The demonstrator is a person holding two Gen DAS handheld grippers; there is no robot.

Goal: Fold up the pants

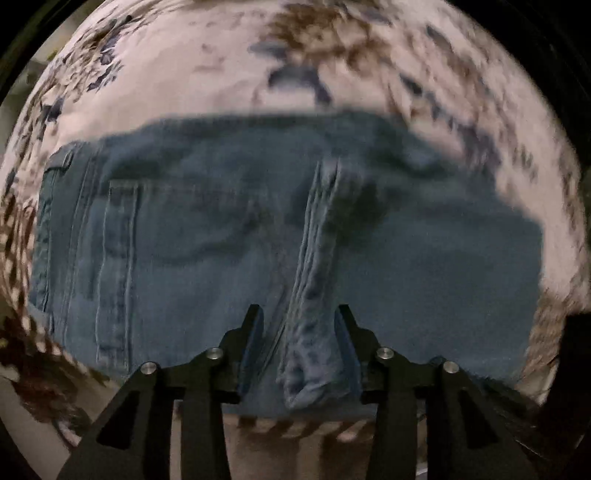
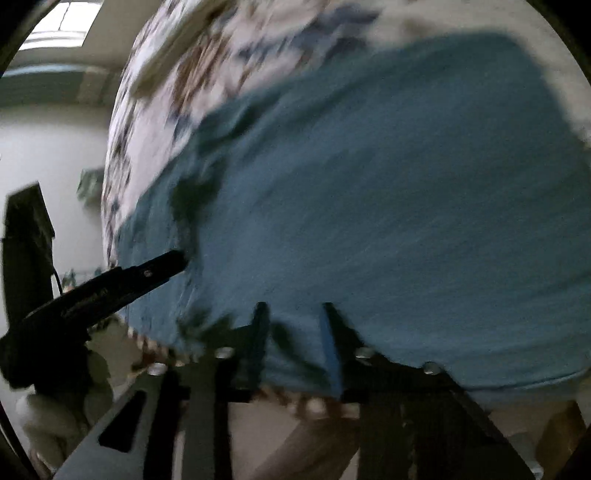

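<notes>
Blue denim pants (image 1: 221, 240) lie flat on a floral cloth (image 1: 184, 74), back pocket and waistband to the left. A raised ridge of denim (image 1: 314, 295) runs up from the near edge. My left gripper (image 1: 299, 314) straddles that ridge, pointing down. The ridge lies against the right finger, with a gap at the left pad. In the blurred right wrist view the pants (image 2: 406, 184) fill the frame. My right gripper (image 2: 294, 314) sits at their near edge with denim between its fingers, but the blur hides any pressing. The left gripper (image 2: 177, 258) touches the denim at left.
The floral cloth (image 2: 177, 74) ends just behind both grippers, with a patterned hem along the near edge (image 1: 303, 428). Beyond the cloth's left side is pale floor (image 2: 44, 155), a dark object (image 2: 26, 240) and a window (image 2: 62, 22).
</notes>
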